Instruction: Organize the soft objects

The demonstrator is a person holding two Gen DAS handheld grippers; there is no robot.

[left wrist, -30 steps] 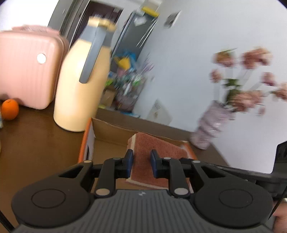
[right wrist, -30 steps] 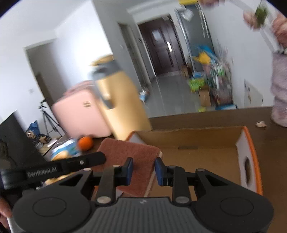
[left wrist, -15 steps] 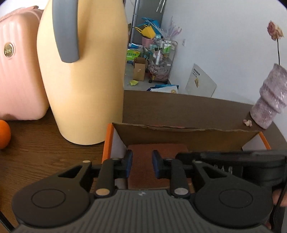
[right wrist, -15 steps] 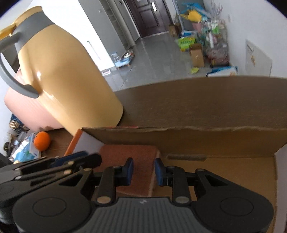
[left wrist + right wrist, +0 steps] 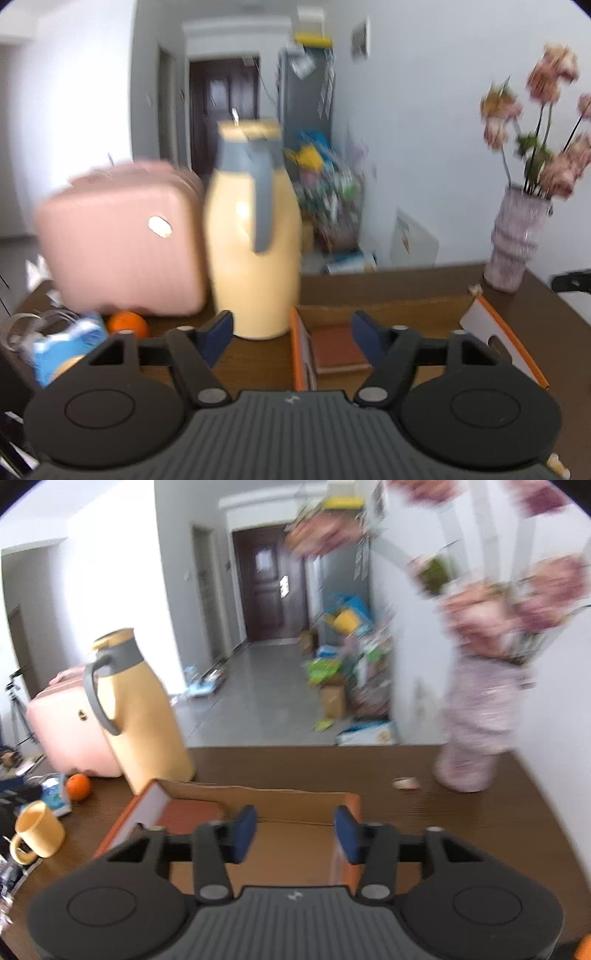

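Note:
A rust-brown sponge pad [image 5: 338, 349] lies flat in the left end of an open cardboard box with orange sides [image 5: 502, 332]. It also shows in the right wrist view [image 5: 190, 810] inside the box [image 5: 295, 801]. My left gripper [image 5: 291, 334] is open and empty, held above the box's left wall. My right gripper [image 5: 294, 832] is open and empty, above the middle of the box.
A tall yellow thermos jug [image 5: 253, 254] stands left of the box, with a pink case [image 5: 122, 240] and an orange [image 5: 127, 323] behind it. A vase of pink flowers [image 5: 517, 236] stands at the back right. A yellow mug [image 5: 37, 830] sits at the left.
Both grippers have opened and let go of the sponge pad, which now lies in the box. Both have pulled back and up from the box.

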